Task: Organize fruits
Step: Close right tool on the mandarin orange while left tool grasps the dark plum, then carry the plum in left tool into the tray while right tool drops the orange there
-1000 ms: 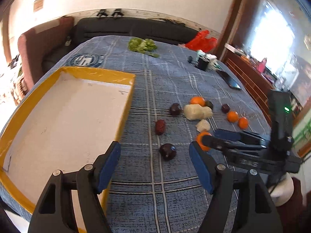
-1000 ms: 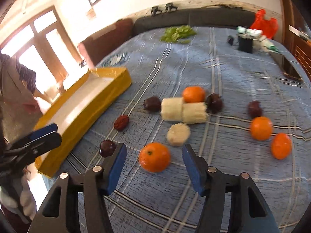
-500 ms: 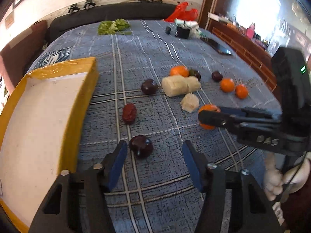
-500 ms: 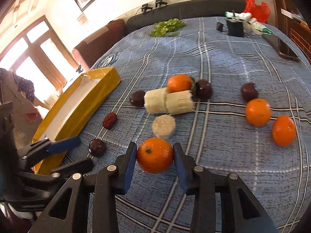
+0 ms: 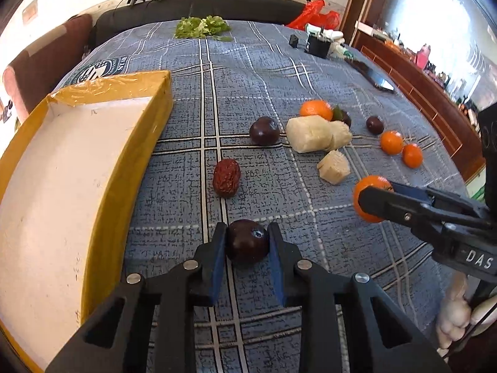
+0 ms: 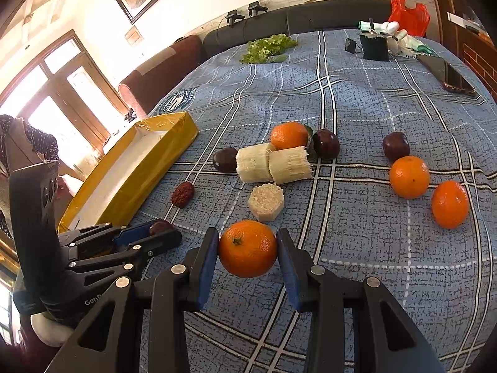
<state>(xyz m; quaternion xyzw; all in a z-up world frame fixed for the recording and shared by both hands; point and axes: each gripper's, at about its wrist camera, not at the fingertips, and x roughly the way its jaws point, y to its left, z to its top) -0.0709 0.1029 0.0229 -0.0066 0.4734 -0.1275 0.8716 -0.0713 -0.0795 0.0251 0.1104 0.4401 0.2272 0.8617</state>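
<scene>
The left claw [image 5: 247,240] is clenched on a dark plum [image 5: 247,245], its blue pads pressed against both sides of the fruit, just beside the near corner of the yellow box [image 5: 130,168] on the bench [image 5: 267,71]. The right claw [image 6: 247,251] grips an orange [image 6: 247,252] the same way, pads touching it left and right, farther from the box than the plum.

Between the box and the rest of the fruit lies a wrinkled red date [image 5: 226,177], close to the box's long wall. Beyond the date sits a second dark plum [image 5: 264,130], touching two pale cane pieces [image 6: 273,165] that lie side by side. A third, shorter cane piece [image 6: 266,202] stands on end just in front of them, on the side away from the box. Behind the pair rest another orange [image 6: 289,135] and a plum [image 6: 325,143], nearly touching each other. Well away from the box, on the far side of the group, are one more plum [image 6: 395,146] and two oranges [image 6: 409,176], near one another.

The box's white inside holds no fruit that I can see. At the bench's far end, well beyond the box, lie leafy greens [image 6: 267,47].
</scene>
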